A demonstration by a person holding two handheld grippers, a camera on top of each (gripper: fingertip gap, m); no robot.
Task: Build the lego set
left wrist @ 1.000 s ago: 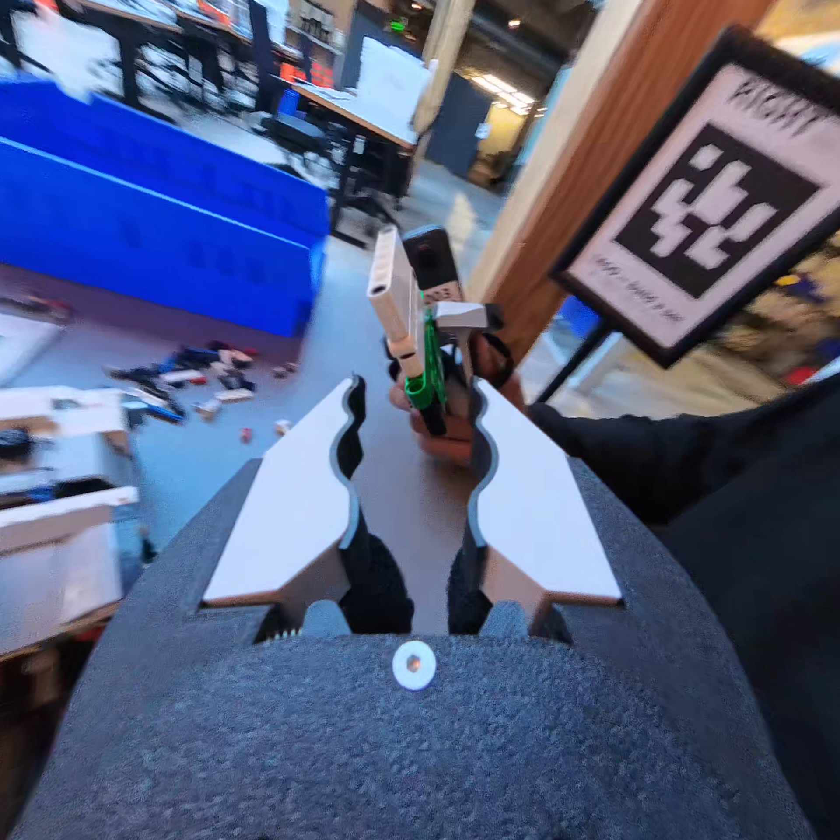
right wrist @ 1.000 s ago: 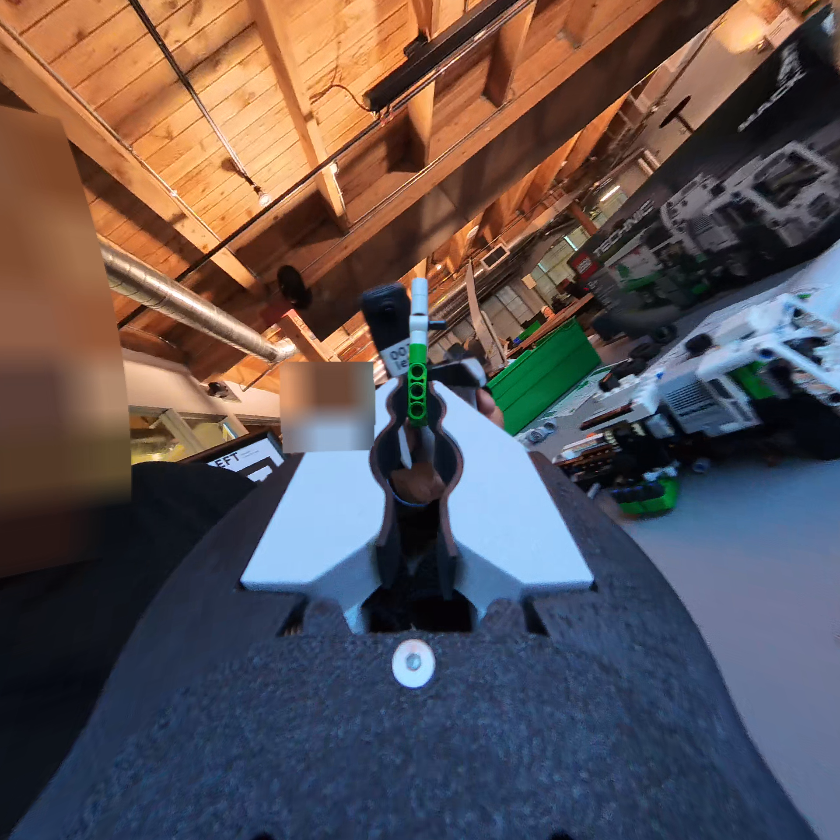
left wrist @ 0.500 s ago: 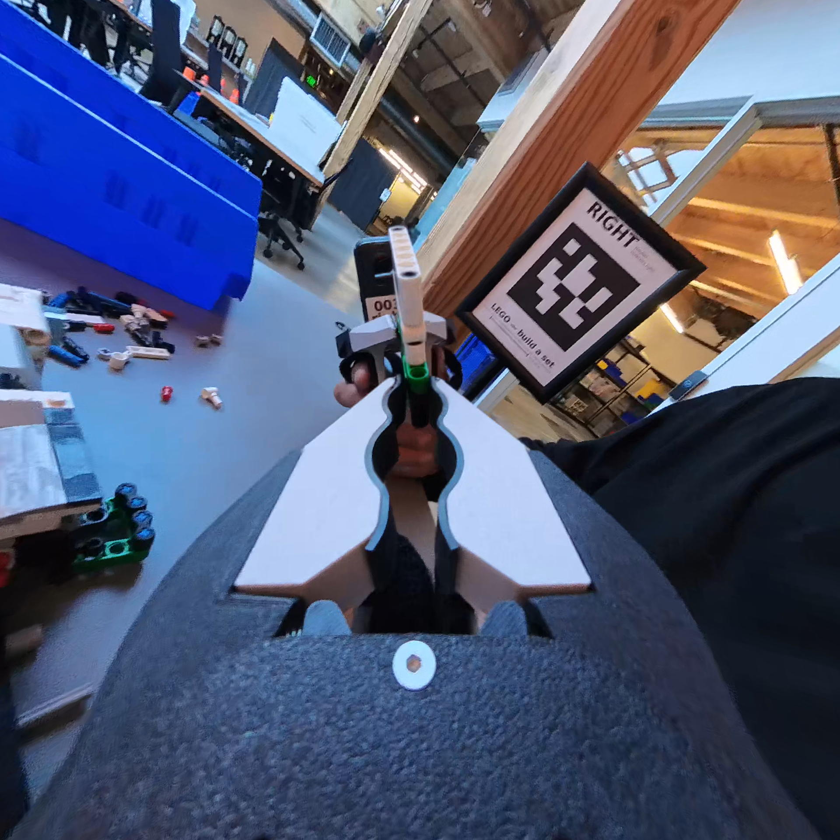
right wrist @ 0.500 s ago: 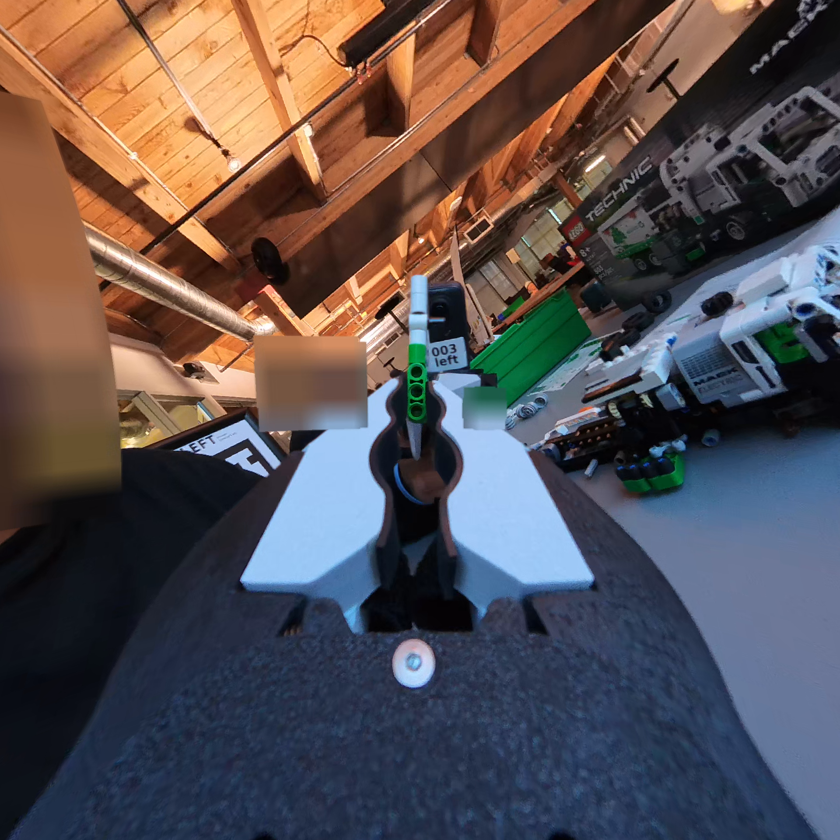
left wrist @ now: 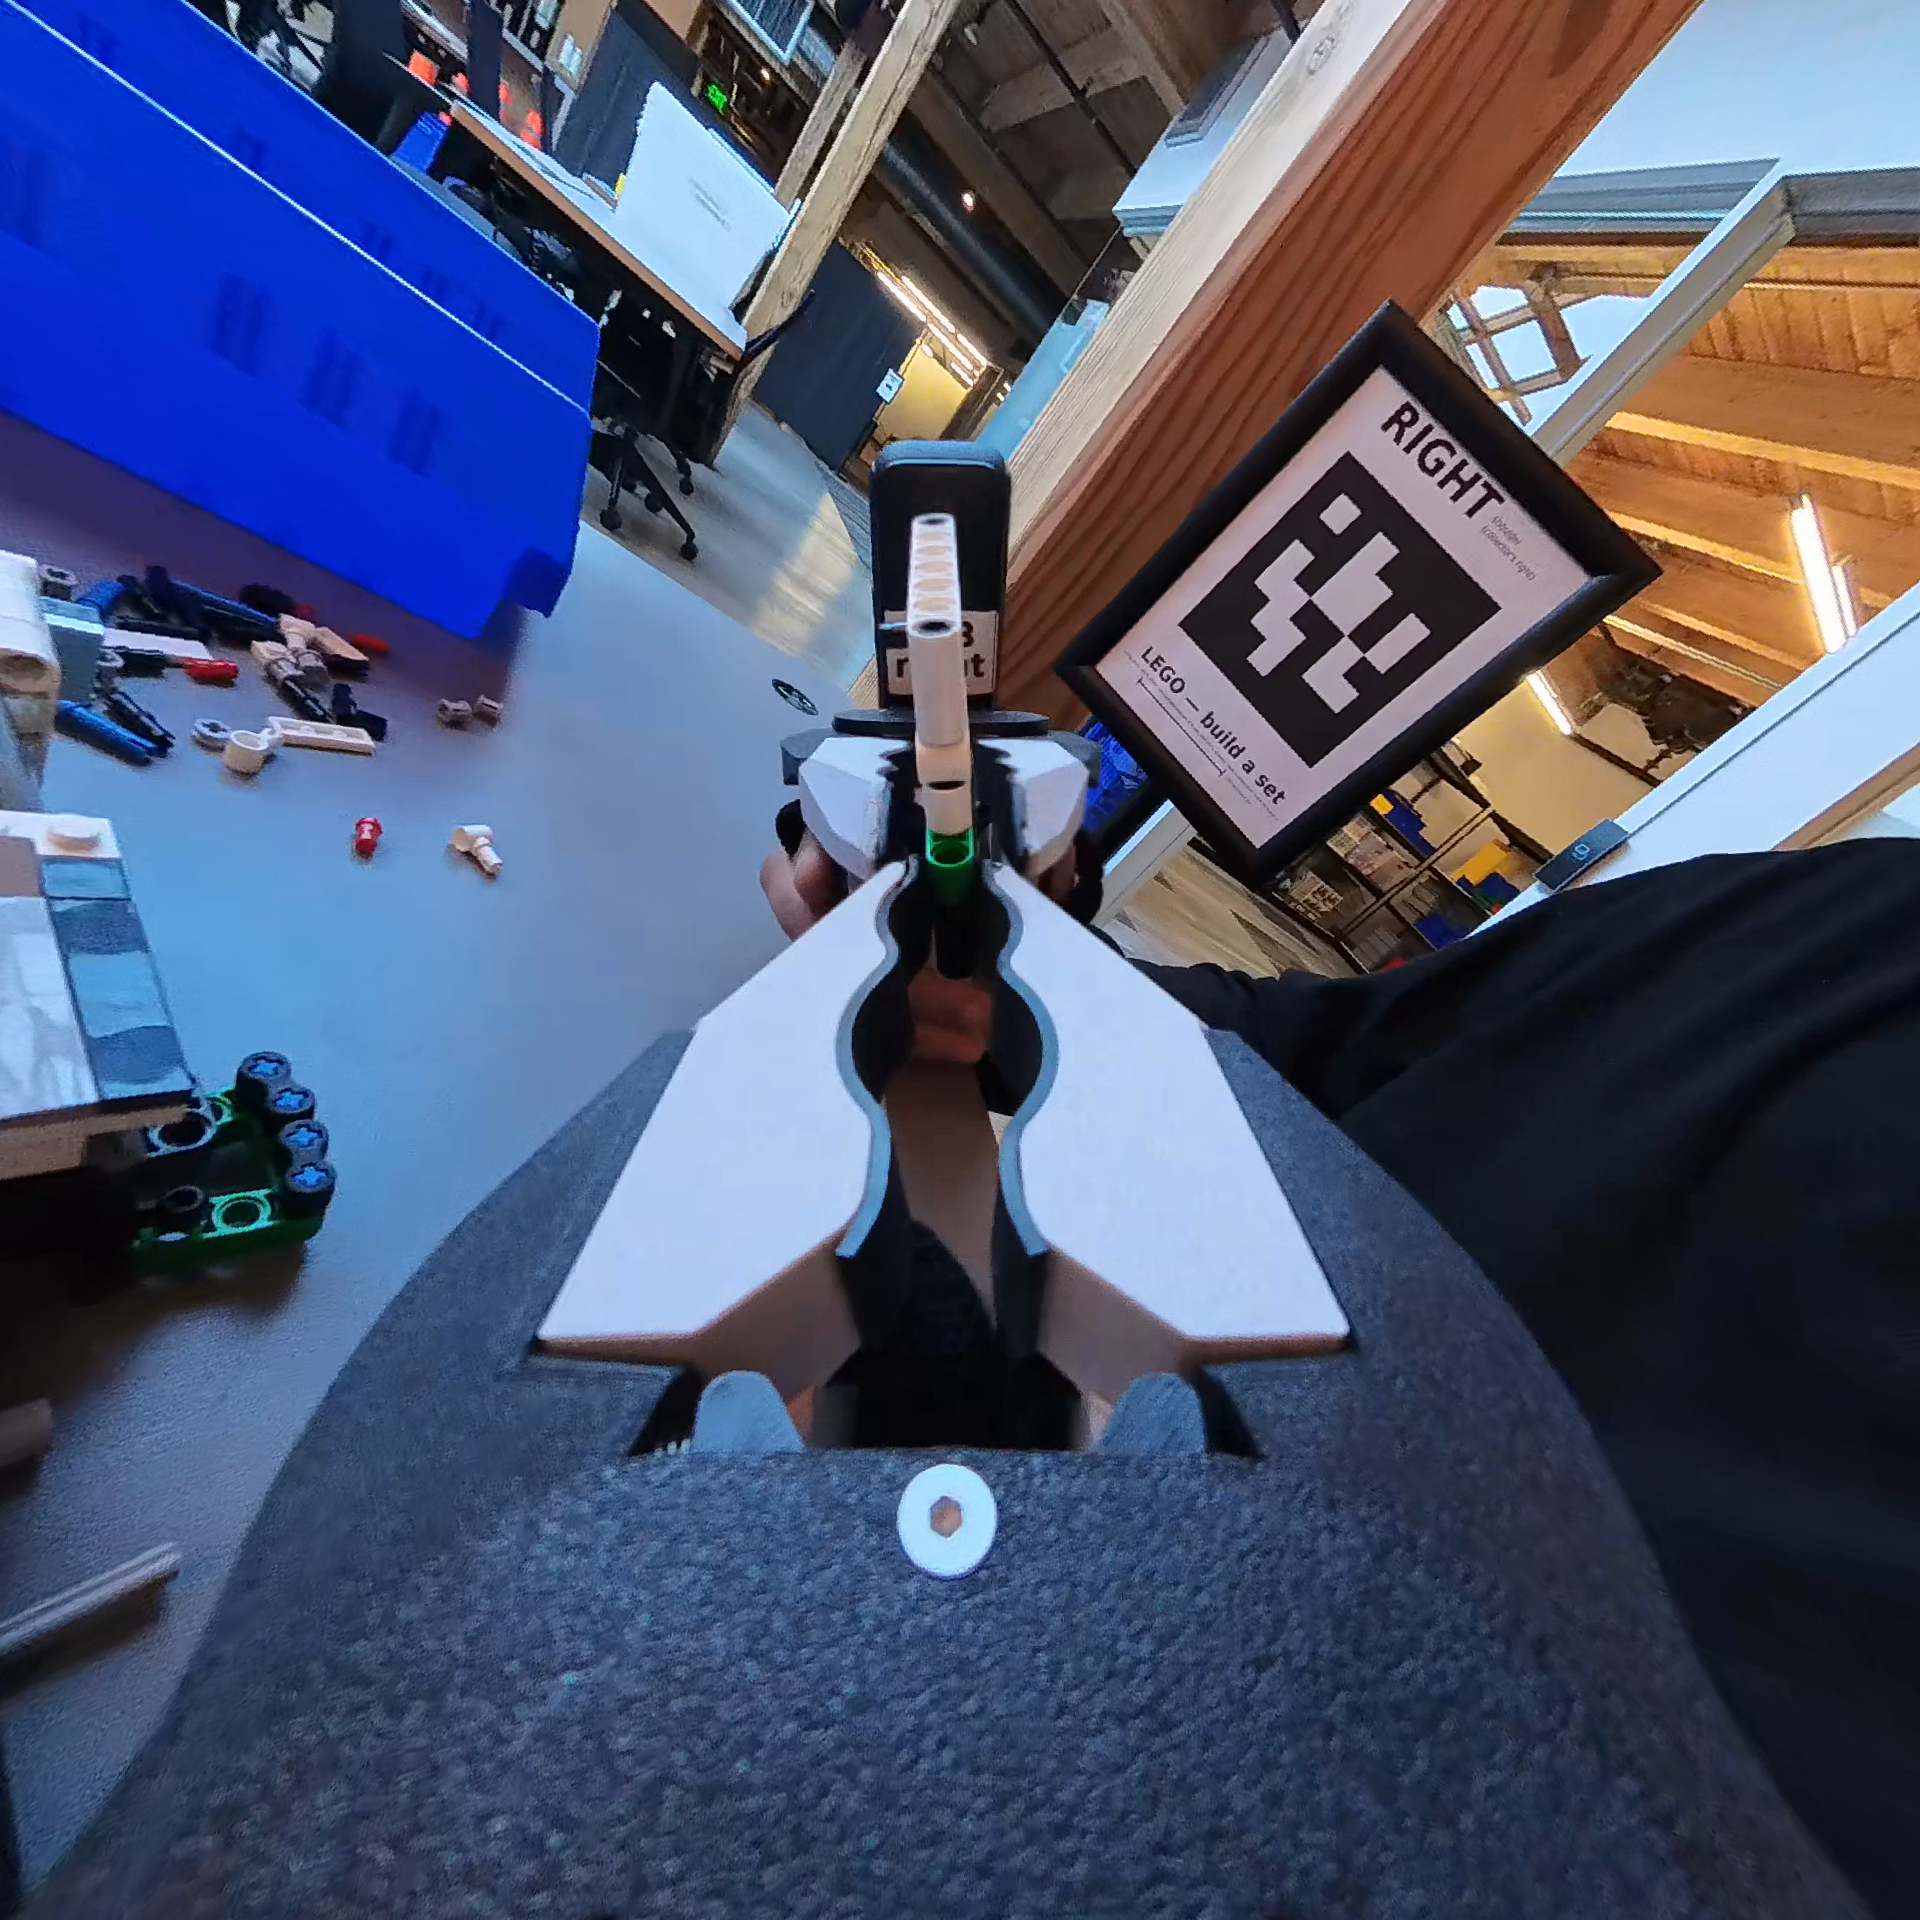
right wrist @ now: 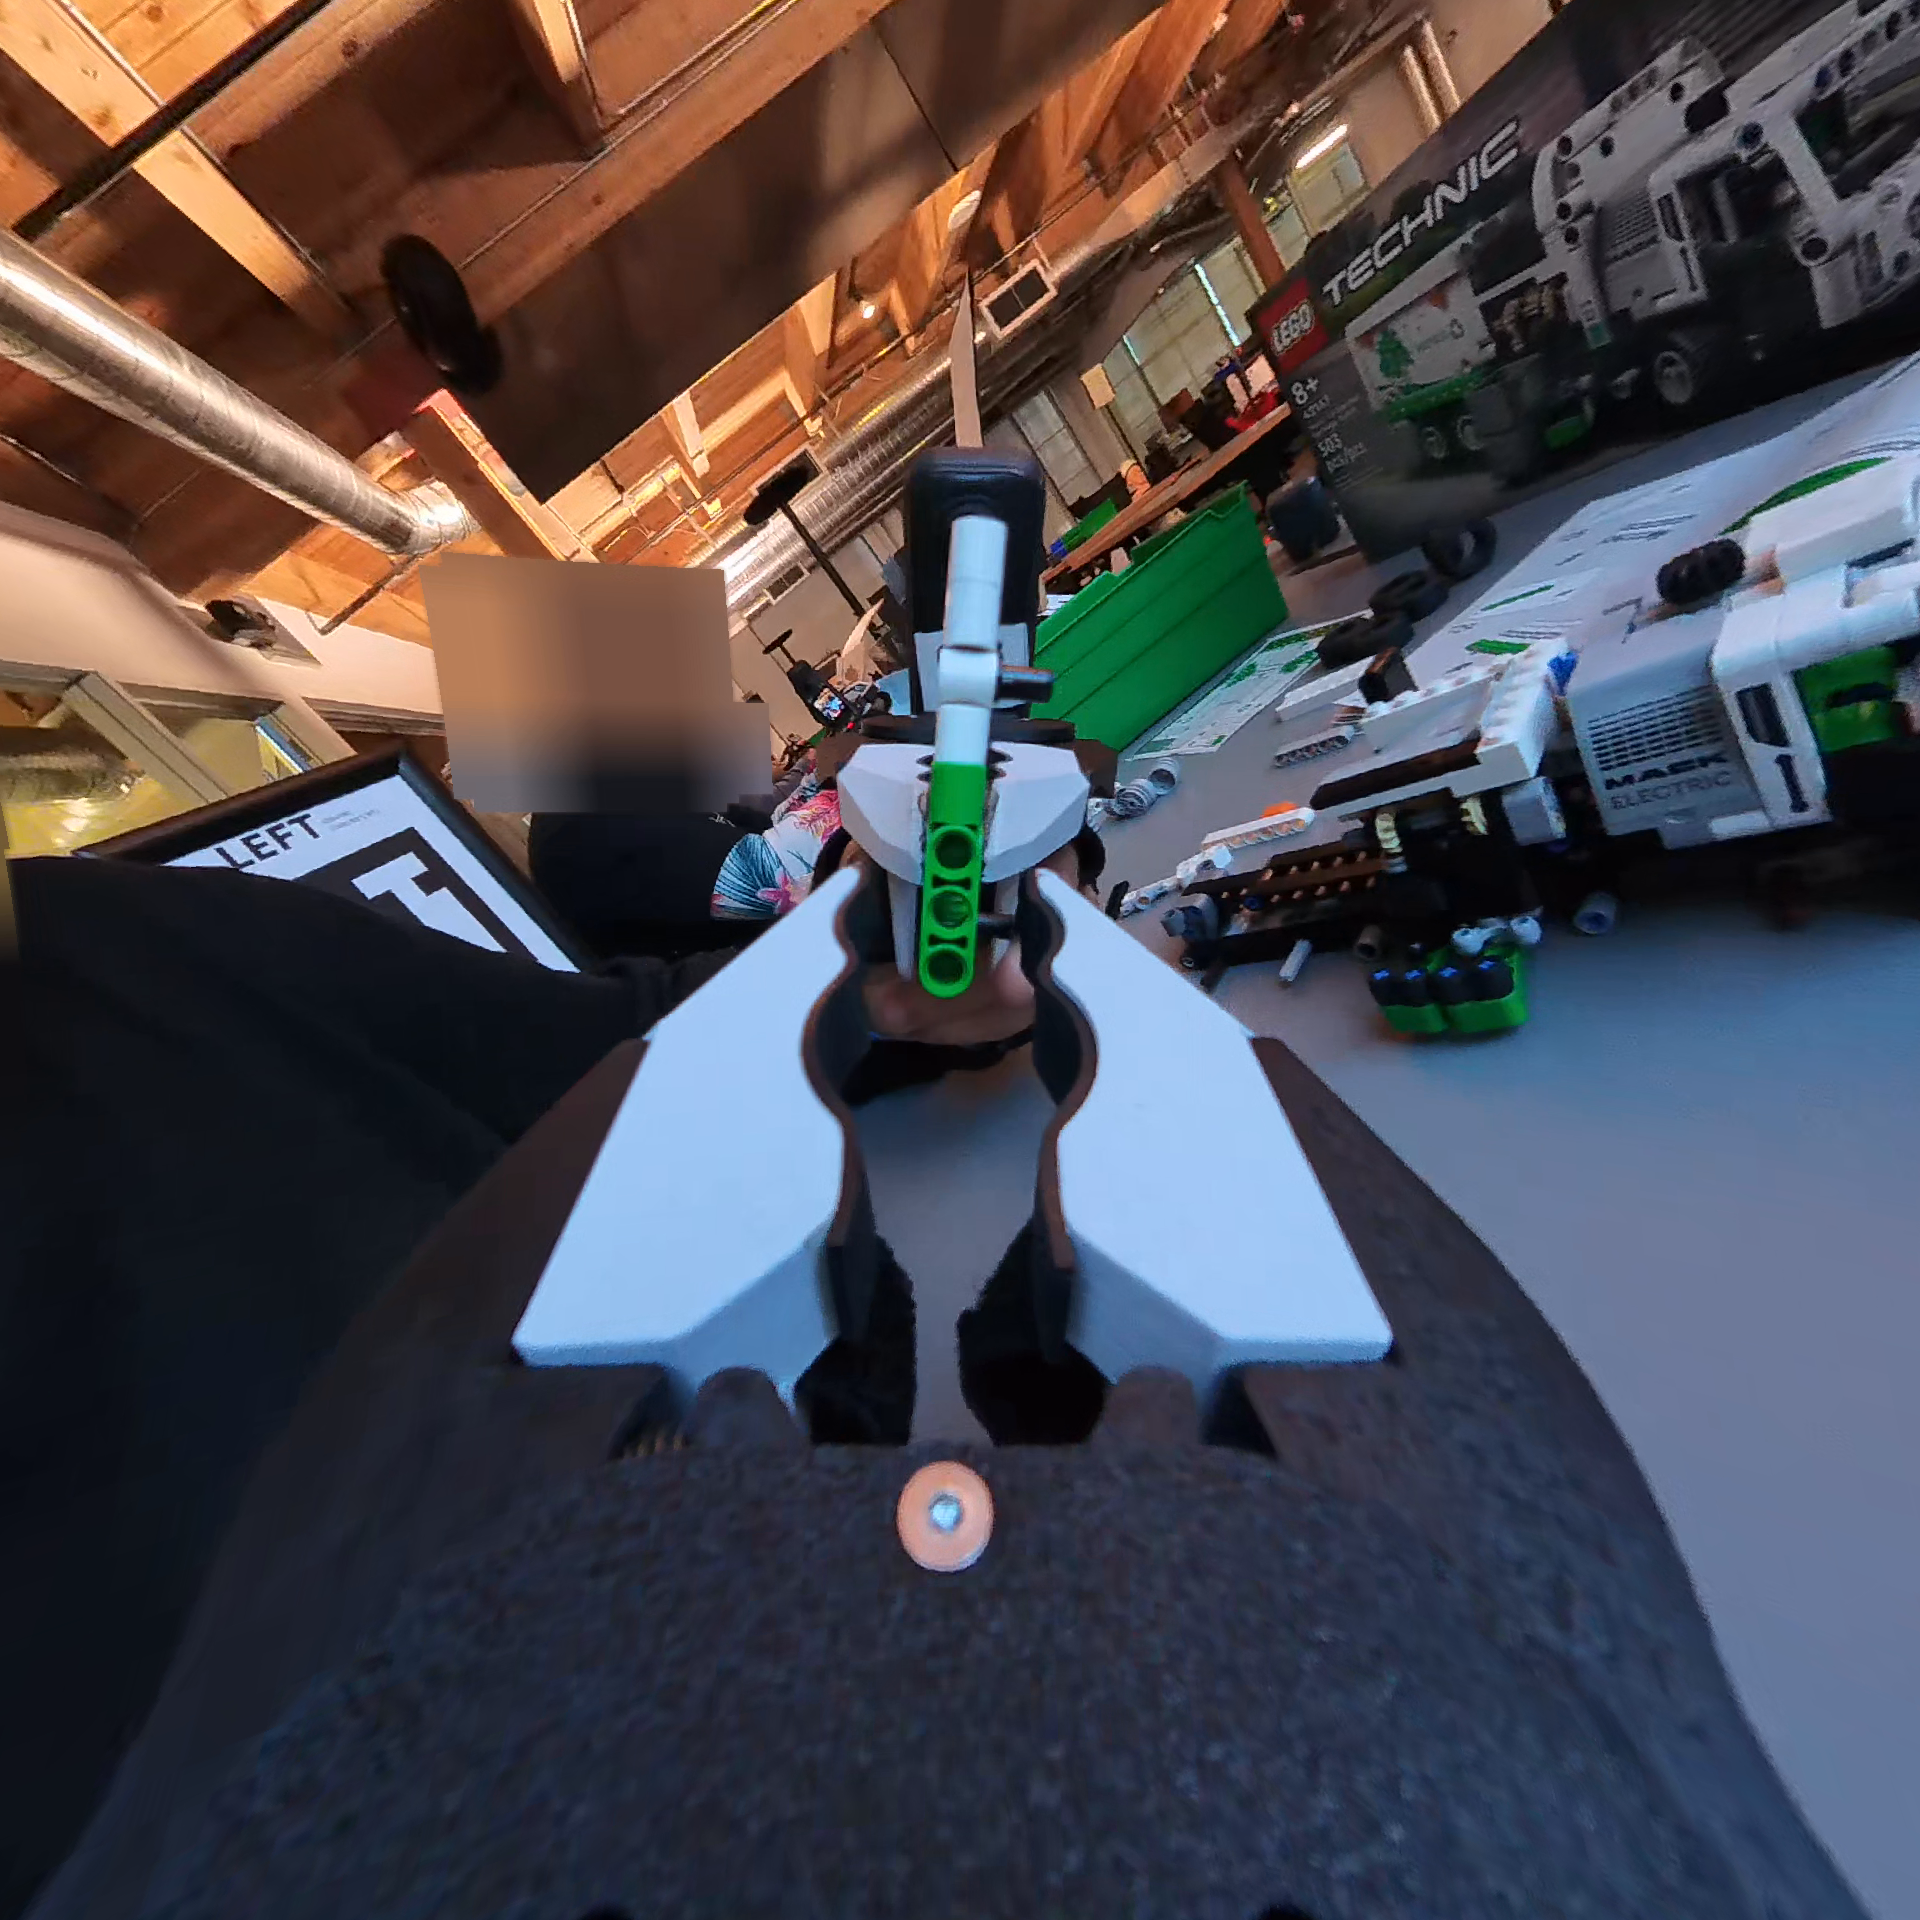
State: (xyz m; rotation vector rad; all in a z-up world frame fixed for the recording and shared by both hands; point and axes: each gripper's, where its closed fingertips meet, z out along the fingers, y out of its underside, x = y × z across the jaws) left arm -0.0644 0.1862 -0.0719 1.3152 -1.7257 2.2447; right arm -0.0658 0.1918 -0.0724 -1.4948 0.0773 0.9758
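A Lego piece made of a green beam (right wrist: 948,914) joined to a white beam (right wrist: 971,613) is held upright in the air between the two grippers. My left gripper (left wrist: 951,883) is shut on its green end (left wrist: 951,868), with the white beam (left wrist: 932,623) rising beyond. In the right wrist view the left gripper (right wrist: 961,821) faces me, clamped on the piece. My right gripper (right wrist: 951,894) is open, its fingertips standing on either side of the green beam with a gap on each side. It shows facing me in the left wrist view (left wrist: 940,800).
A partly built white truck (right wrist: 1662,748), a green-and-black subassembly (right wrist: 1455,987), the set's box (right wrist: 1558,270), instruction sheets (right wrist: 1558,582) and a green bin (right wrist: 1164,613) are on the grey table (right wrist: 1558,1195). Loose parts (left wrist: 260,675), a blue bin (left wrist: 260,343) and a framed marker sign (left wrist: 1351,613) show in the left wrist view. Both grippers' tips are close together, under 4 cm apart.
My left gripper closed on the green end of the piece. My right gripper, shut on it before, has opened. Both grippers tilted so more of the table shows.
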